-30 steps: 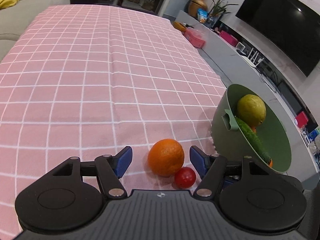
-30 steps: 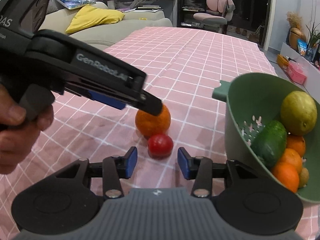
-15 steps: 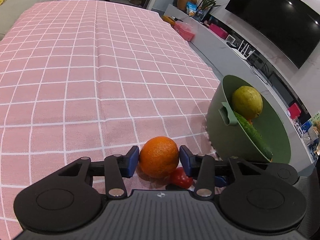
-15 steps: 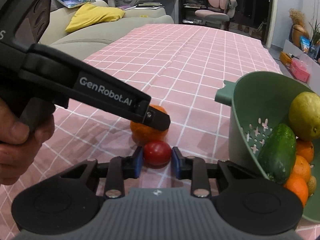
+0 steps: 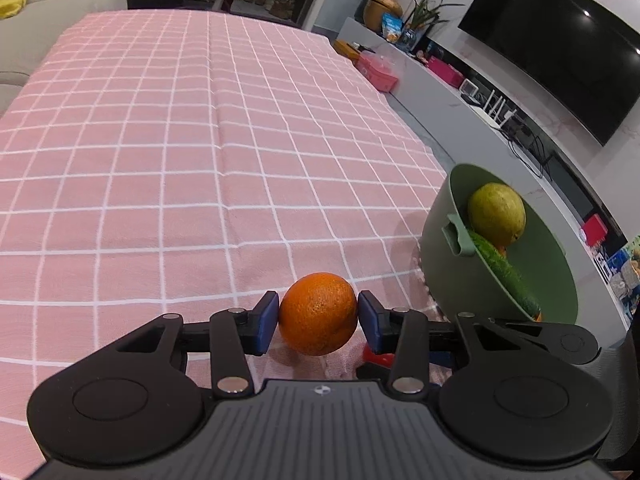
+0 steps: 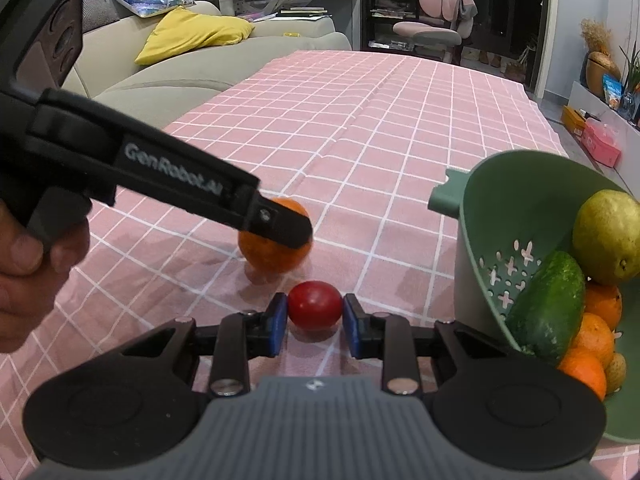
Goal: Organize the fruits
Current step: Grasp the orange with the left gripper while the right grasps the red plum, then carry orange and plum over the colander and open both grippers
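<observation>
An orange rests on the pink checked tablecloth, and my left gripper is shut on it, both blue pads against its sides. Just beside it lies a small red tomato, held between the blue pads of my right gripper, which is shut on it. From the right wrist view, the left gripper's black body crosses in from the left over the orange, with a person's hand holding it. A green colander bowl stands at the right with a pear, a cucumber and several oranges inside.
The colander sits near the table's right edge. A beige sofa with a yellow cushion lies beyond the far left side. A low white TV cabinet with small items runs along the right wall.
Both grippers moved forward a little and closed: the left one onto the orange, the right one onto the tomato. Neither fruit has left the cloth.
</observation>
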